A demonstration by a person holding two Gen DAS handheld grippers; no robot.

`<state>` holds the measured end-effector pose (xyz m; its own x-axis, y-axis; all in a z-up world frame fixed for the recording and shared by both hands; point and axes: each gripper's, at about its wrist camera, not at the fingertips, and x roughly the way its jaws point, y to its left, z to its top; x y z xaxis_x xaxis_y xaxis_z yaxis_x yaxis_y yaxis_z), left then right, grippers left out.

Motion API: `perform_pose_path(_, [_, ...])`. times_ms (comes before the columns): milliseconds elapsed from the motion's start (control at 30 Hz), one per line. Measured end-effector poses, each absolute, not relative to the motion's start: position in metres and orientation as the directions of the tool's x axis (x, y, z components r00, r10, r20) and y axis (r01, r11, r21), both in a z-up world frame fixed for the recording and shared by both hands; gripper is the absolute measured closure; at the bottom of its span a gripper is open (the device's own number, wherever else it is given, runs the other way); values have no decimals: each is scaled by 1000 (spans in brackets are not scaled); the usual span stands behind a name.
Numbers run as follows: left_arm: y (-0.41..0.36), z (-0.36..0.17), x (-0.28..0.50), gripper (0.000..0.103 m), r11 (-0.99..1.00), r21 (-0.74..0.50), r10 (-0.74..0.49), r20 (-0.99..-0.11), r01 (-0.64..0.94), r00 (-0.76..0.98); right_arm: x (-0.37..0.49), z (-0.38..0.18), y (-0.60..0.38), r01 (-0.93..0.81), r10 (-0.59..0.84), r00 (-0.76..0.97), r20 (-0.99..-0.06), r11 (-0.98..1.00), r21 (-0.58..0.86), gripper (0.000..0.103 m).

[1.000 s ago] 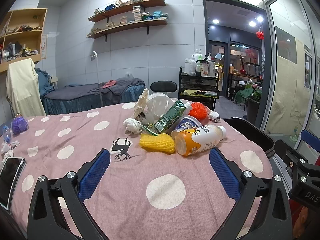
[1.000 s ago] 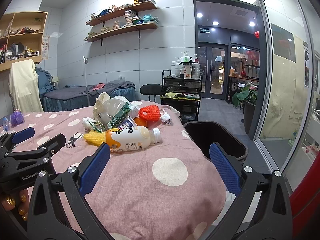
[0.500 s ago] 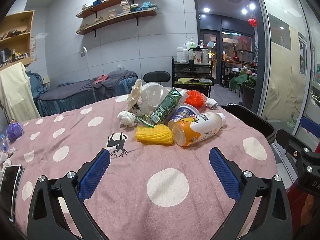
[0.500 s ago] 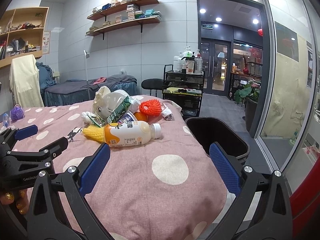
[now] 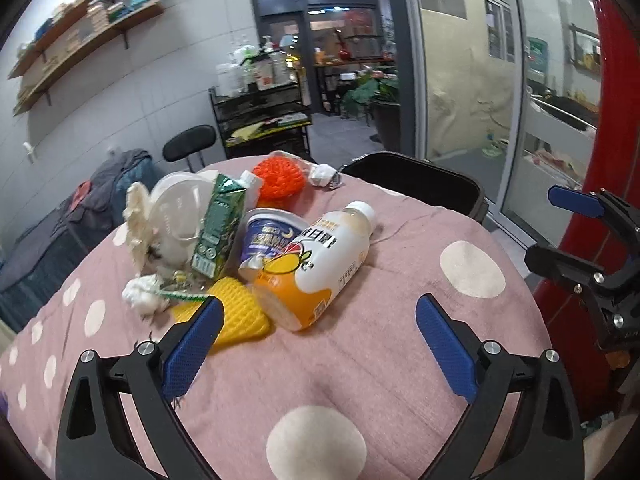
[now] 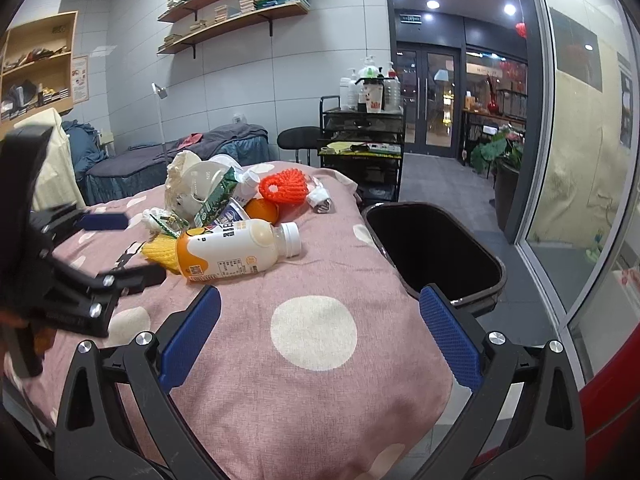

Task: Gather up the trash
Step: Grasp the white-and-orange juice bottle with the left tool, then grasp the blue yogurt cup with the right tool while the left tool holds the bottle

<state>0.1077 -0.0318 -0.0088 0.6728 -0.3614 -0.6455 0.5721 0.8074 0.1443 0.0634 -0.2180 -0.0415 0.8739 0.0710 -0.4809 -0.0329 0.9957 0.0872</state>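
A heap of trash lies on the pink polka-dot table [image 5: 360,360]: an orange-and-white drink bottle [image 5: 316,268] [image 6: 232,254] on its side, a yellow foam net [image 5: 236,316], a green carton [image 5: 218,228], a yogurt cup [image 5: 268,240], a clear plastic lid [image 5: 176,216], an orange foam net [image 5: 280,180] [image 6: 284,188] and crumpled tissues [image 5: 142,296]. A black bin [image 5: 416,184] [image 6: 432,252] stands at the table's far edge. My left gripper [image 5: 316,340] is open just short of the bottle. My right gripper [image 6: 320,336] is open over the table beside the bin, nothing between its fingers.
A black rolling cart [image 6: 362,148] with bottles and a black stool [image 6: 298,138] stand behind the table. A massage bed [image 6: 176,160] lies at the back left. Glass walls [image 6: 580,140] run along the right. The left gripper [image 6: 72,280] shows at the right view's left edge.
My left gripper has swung right and moved closer to the trash heap, tilting its view toward the bin. My right gripper has shifted slightly forward. Both stayed open.
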Motion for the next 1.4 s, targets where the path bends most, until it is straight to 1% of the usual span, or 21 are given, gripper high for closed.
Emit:
perform_pose_path(67, [-38, -7, 130, 11, 774, 104, -397, -689, 625, 607, 65, -44, -220, -25, 66, 869, -491, 996, 90, 5])
perform_pose_path(233, [-57, -9, 178, 21, 704, 83, -395, -779, 706, 486, 70, -51, -226, -20, 72, 853, -516, 994, 105, 5])
perform_pose_path(333, [-64, -14, 194, 23, 644, 45, -401, -830, 763, 387, 75, -53, -230, -21, 78, 844, -530, 993, 112, 5])
perform_pose_path(467, [-75, -24, 207, 24, 595, 64, -338, -884, 801, 322, 84, -52, -231, -34, 90, 837, -540, 993, 111, 5])
perform_pose_path(567, [-82, -33, 215, 29, 557, 70, -293, -915, 827, 276, 92, -49, -230, -59, 120, 827, -550, 990, 127, 5])
perform_pose_path(633, [-86, -39, 223, 32, 549, 52, -264, -936, 834, 232, 99, -47, -228, -81, 140, 817, -559, 988, 129, 5])
perform_pose_path(767, [-93, -42, 231, 32, 530, 24, -250, -951, 848, 184, 112, -44, -224, -114, 159, 801, -577, 987, 113, 5])
perform_pose_path(867, [-98, -51, 238, 33, 527, -7, -235, -962, 850, 137, 122, -45, -227, -128, 188, 779, -598, 982, 142, 5])
perform_pose_path(933, [-99, -57, 240, 38, 530, -32, -222, -970, 847, 103, 128, -46, -230, -132, 203, 764, -613, 978, 161, 5])
perform_pose_path(1067, [-96, -53, 237, 43, 535, -60, -243, -966, 843, 85, 134, -45, -234, -118, 192, 763, -617, 980, 159, 5])
perform_pose_path(1233, [-83, -51, 239, 43, 563, -81, -288, -952, 823, 103, 141, -44, -232, -129, 176, 756, -630, 984, 121, 5])
perform_pose_path(1400, [-66, -38, 226, 43, 615, -74, -357, -914, 785, 194, 149, -43, -233, -147, 200, 745, -636, 980, 136, 5])
